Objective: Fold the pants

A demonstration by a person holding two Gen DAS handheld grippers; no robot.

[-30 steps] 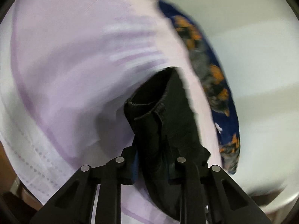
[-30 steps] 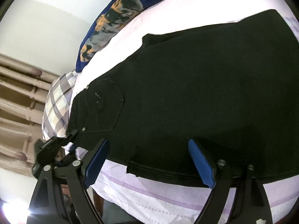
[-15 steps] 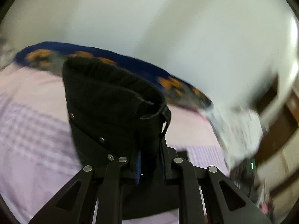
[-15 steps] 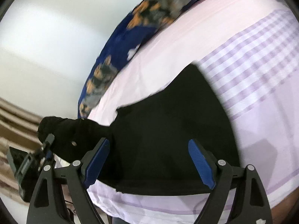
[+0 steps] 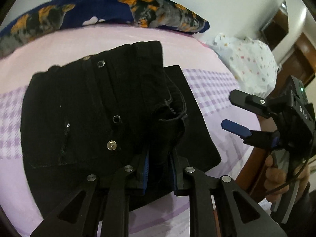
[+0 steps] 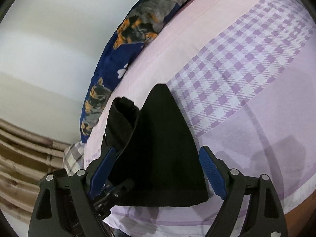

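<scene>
Left wrist view: the left gripper [image 5: 159, 170] pinches a bunched waistband edge of the black pants [image 5: 83, 118] between its blue pads; its jaws have just been opening a little, with the cloth between them. The pants lie doubled over on the lilac checked bedsheet [image 5: 213, 86], the waist end laid across the lower layer. The right gripper [image 5: 240, 114] hovers to the side, jaws spread and empty.

Right wrist view: the right gripper [image 6: 158, 171] frames the folded pants [image 6: 164, 142] without touching them.

The fold-over looks nearly laid; the next move calls for letting go cleanly and smoothing the top layer flat.
</scene>
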